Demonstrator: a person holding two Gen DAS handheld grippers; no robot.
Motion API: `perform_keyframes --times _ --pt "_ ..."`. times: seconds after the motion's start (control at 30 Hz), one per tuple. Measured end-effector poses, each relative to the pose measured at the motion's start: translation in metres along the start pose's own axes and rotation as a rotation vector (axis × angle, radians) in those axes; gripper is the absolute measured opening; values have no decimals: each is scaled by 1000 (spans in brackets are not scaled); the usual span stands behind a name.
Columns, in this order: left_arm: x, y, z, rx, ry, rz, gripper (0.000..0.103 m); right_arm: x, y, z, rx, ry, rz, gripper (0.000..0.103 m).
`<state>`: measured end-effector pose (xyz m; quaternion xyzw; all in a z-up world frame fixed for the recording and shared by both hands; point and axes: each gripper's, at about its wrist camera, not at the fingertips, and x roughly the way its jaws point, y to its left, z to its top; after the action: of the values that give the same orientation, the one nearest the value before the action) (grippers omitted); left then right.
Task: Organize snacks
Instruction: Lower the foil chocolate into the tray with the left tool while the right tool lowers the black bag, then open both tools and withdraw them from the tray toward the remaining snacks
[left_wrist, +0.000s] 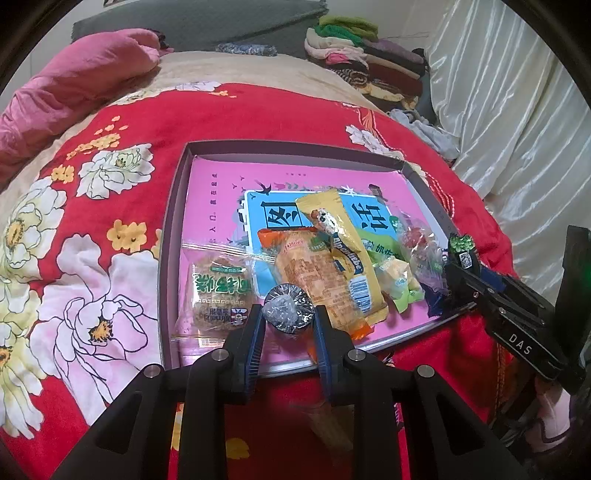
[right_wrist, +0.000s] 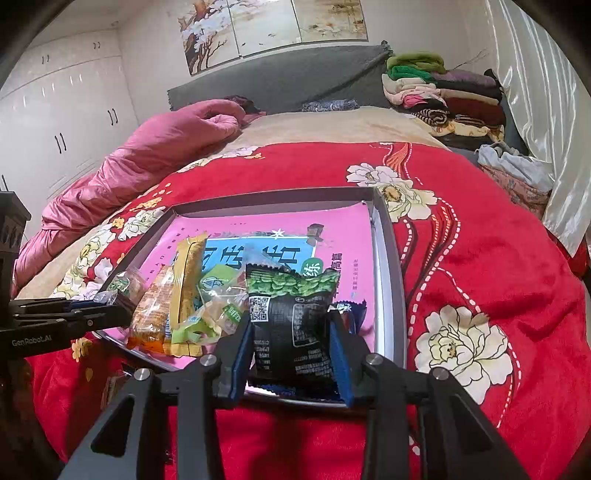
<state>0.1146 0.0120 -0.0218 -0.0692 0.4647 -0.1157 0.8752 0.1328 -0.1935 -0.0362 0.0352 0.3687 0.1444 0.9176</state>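
Observation:
A shallow grey box tray (left_wrist: 173, 221) with a pink printed liner lies on the red flowered bedspread. Inside it are a clear-wrapped pastry (left_wrist: 218, 291), an orange packet (left_wrist: 314, 280), a yellow packet (left_wrist: 340, 243) and small green packets (left_wrist: 391, 273). My left gripper (left_wrist: 289, 314) is shut on a small round snack in crinkled clear wrap (left_wrist: 288, 308), held over the tray's near edge. At the tray's near right corner, my right gripper (right_wrist: 291, 321) is shut on a black packet with a green pea print (right_wrist: 288, 295). That gripper (left_wrist: 463, 266) also shows at the right of the left wrist view.
The red bedspread (right_wrist: 480, 258) spreads around the tray (right_wrist: 388, 277). A pink quilt (right_wrist: 147, 158) lies bunched at the far left. Folded clothes (right_wrist: 443, 96) are stacked at the far right by a white curtain (right_wrist: 546, 110). A grey headboard (right_wrist: 280, 81) and white wardrobe (right_wrist: 66, 110) stand behind.

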Motion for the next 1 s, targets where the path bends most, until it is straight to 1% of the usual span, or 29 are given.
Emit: perform_keyframes --times 0.4,0.67,0.87,0.93,1.0 --pt "-1 1 0 -7 -7 1 27 -8 -3 -1 0 -6 -13 45" --pt "-4 2 1 -3 -15 10 31 -14 -6 0 14 -20 -9 45" --pt "-5 4 1 -7 -16 24 41 -17 -6 2 16 -34 -8 46" --pt "-6 4 1 -9 -18 27 47 -18 -6 2 17 -38 -10 46" --pt "-7 5 2 -8 -21 30 50 -18 -6 2 17 -40 -10 46"
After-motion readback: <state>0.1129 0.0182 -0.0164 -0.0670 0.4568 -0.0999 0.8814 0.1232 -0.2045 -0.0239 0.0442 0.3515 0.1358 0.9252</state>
